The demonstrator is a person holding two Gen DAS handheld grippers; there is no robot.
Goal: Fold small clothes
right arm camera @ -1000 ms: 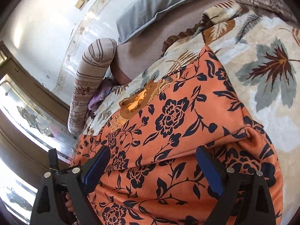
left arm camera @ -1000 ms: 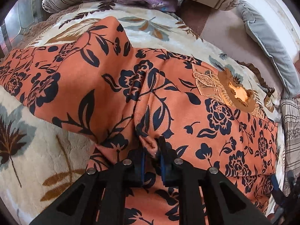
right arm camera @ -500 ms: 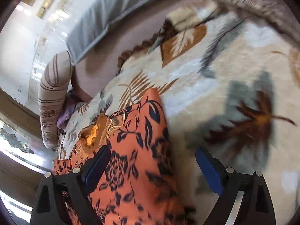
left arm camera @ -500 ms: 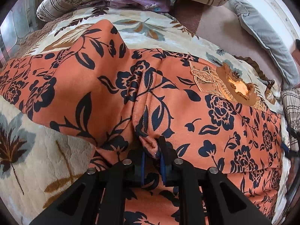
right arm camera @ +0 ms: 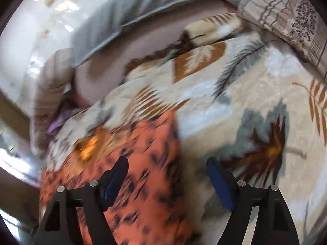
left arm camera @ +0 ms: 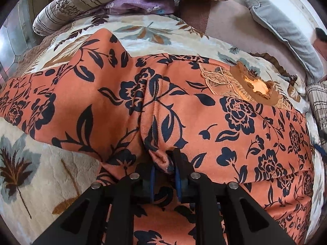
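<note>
Orange floral garment (left arm camera: 235, 126) lies mostly spread on my blanket (left arm camera: 40, 173), barely folded; left gripper (left arm camera: 164, 173) pinches a bunched edge, right gripper (right arm camera: 167, 179) gapes empty.

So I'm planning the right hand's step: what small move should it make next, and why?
Probably lower the open right gripper onto the orange floral garment's edge and close on it. The left gripper is already shut on a pinched fold, while the right one holds nothing and hangs over the garment's border with the leaf-print blanket. That view is blurred, so its height is unclear.
</note>
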